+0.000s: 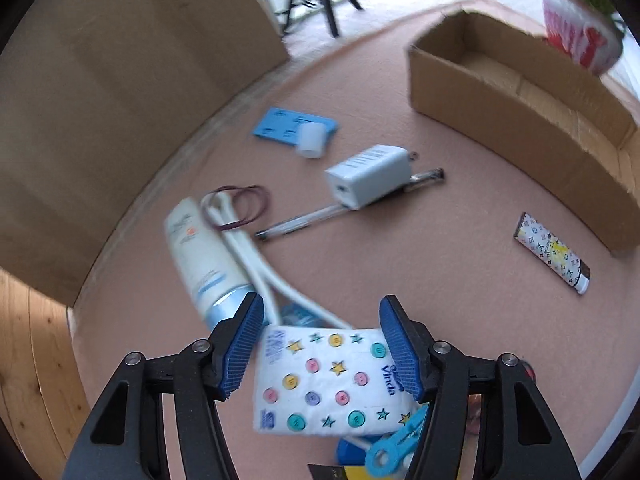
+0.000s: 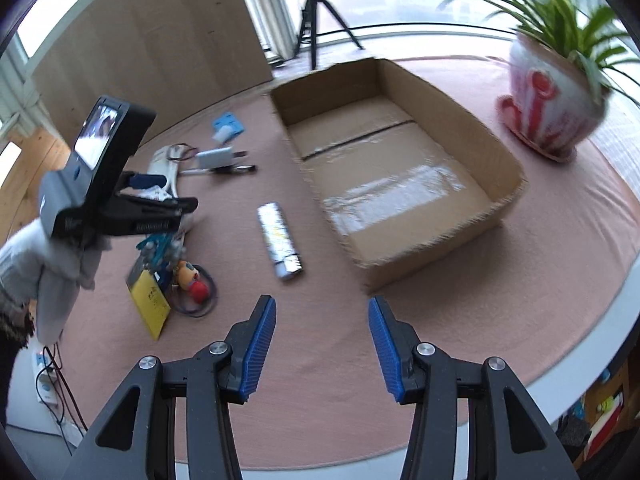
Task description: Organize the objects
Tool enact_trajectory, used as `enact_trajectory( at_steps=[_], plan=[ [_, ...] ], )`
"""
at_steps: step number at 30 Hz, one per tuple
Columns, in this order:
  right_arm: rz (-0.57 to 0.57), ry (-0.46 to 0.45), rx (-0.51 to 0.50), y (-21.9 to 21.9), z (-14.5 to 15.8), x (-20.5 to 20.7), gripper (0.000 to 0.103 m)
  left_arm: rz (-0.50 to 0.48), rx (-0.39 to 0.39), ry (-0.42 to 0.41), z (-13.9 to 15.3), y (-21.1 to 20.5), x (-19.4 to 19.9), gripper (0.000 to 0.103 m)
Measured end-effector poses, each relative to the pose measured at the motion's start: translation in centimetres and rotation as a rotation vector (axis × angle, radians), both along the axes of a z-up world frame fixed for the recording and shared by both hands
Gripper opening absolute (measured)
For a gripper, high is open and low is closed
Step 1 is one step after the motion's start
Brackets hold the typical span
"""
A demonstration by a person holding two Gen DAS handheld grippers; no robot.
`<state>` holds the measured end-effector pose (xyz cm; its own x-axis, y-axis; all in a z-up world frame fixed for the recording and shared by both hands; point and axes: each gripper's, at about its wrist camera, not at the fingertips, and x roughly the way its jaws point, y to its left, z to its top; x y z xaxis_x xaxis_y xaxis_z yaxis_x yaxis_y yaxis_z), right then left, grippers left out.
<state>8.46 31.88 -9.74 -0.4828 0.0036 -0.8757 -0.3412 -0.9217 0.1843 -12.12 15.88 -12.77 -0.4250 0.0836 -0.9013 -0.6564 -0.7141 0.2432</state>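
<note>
We work over a round table (image 2: 360,360) under a pink cloth, a window and a tripod (image 2: 314,20) behind it. Left gripper (image 1: 322,346): jaws spread, straddling a white tissue pack (image 1: 328,380) printed with coloured buttons and stars; we see a gap between the pack and the pad on one side, while on the other we cannot tell if there is contact. No earlier view, so motion is not noted. A blue clip (image 1: 394,446) lies at the pack's near end, and a white tube (image 1: 204,256) and white cable (image 1: 256,264) lie just beyond it. Further toward the table's middle we note a white charger (image 1: 370,176) resting across a pen (image 1: 320,216), a blue card (image 1: 294,124) with a small white cylinder (image 1: 312,140) on it, and a patterned tube (image 1: 554,252) near the cardboard box (image 1: 520,120). Right gripper (image 2: 322,346): jaws apart, nothing between them, hanging over bare cloth near the table's front edge. The box lies open and empty toward the far right edge, a potted plant (image 2: 556,92) beside it. The gloved left hand (image 2: 52,264) holds its gripper over the clutter at the left edge, by a yellow packet (image 2: 150,304).
</note>
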Motion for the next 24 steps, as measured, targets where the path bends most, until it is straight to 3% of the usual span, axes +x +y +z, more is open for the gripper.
enact_trajectory(
  at_steps=[4,8,18,24],
  plan=[
    [0.062,0.004,0.005,-2.0,0.1,-1.6,0.044,0.16,0.145,0.066,4.5,-5.3,0.2,0.063],
    [0.135,0.022,0.013,-3.7,0.6,-3.5,0.045,0.259,0.201,0.102,6.4,-10.0,1.9,0.063],
    [0.369,0.063,-0.069,-9.6,2.0,-11.2,0.045,0.436,0.28,0.016,3.8,-17.0,6.1,0.063],
    [0.545,0.032,-0.183,-15.2,1.0,-13.2,0.045,0.45,0.276,-0.012,2.1,-17.5,7.3,0.063]
  ],
)
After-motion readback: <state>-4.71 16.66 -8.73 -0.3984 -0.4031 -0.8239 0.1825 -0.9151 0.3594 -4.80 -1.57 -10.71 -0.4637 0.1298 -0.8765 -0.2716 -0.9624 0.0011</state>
